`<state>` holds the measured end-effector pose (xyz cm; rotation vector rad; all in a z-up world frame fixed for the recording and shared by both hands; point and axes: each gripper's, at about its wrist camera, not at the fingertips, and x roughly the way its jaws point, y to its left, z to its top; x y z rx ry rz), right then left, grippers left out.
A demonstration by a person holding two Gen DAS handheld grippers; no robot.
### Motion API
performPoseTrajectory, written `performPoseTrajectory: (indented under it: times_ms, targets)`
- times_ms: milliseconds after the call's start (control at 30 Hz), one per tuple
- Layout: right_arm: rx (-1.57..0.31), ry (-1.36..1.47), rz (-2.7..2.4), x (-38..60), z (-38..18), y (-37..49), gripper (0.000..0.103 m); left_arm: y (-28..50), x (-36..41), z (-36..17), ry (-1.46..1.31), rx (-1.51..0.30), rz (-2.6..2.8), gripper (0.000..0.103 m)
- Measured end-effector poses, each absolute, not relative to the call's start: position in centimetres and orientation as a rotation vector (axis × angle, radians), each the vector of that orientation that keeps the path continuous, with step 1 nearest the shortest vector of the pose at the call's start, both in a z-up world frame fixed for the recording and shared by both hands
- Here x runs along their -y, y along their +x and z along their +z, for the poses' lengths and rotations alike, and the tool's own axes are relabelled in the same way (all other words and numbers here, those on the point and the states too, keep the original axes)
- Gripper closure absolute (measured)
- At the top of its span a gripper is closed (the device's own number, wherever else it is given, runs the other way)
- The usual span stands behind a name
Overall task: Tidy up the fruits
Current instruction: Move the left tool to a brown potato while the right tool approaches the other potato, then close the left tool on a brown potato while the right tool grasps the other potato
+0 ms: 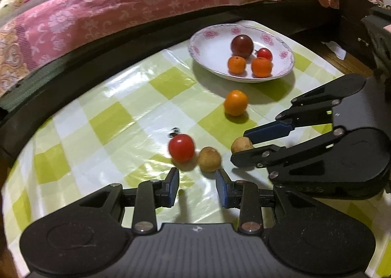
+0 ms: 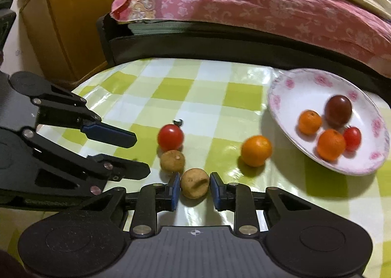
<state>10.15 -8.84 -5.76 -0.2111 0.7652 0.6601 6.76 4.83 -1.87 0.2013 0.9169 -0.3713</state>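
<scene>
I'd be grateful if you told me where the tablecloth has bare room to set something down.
Free: the checked cloth between the bed edge and the red tomato. Crowded: around the two brown fruits, the loose orange and the plate.

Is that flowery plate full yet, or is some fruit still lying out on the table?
Not full. The plate holds four fruits; an orange, a tomato and two brown fruits remain outside it.
</scene>
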Motion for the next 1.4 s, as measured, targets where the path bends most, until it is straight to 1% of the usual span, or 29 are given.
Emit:
performPoseTrajectory:
  times_ms: [267,567,667,867,1000,1400]
  targets:
    - [-0.823,-0.169,0.576,12.4,-4.9,9.7,0.08,7.9,-2.8,-3.0,0.235,-0.923,-0.378,0.061]
    - [-0.858,-0.161,0.526,14.0,-3.7,9.1,0.08,9.1,-2.5,-3.4,0.225,-0.914,-0.349,0.062]
    - [-0.876,-0.183,0.515,14.2,-3.7,9.1,0.08,9.0,-2.2,-3.4,0.233,-0.913,-0.356,0.069]
    - [-0.902,-0.164,0.486,15.2,-4.6,9.3,0.08,8.3,-2.3,-3.3,0.236,-0.914,-0.355,0.07]
    - [-0.881,-0.176,0.497,15.1,-4.7,9.2,0.08,7.8,-2.2,-3.1,0.215,-0.922,-0.384,0.07]
    - [-0.827,-0.227,0.525,14.9,-5.5,8.0,0.079,6.3,-1.2,-3.4,0.298,-0.909,-0.431,0.069]
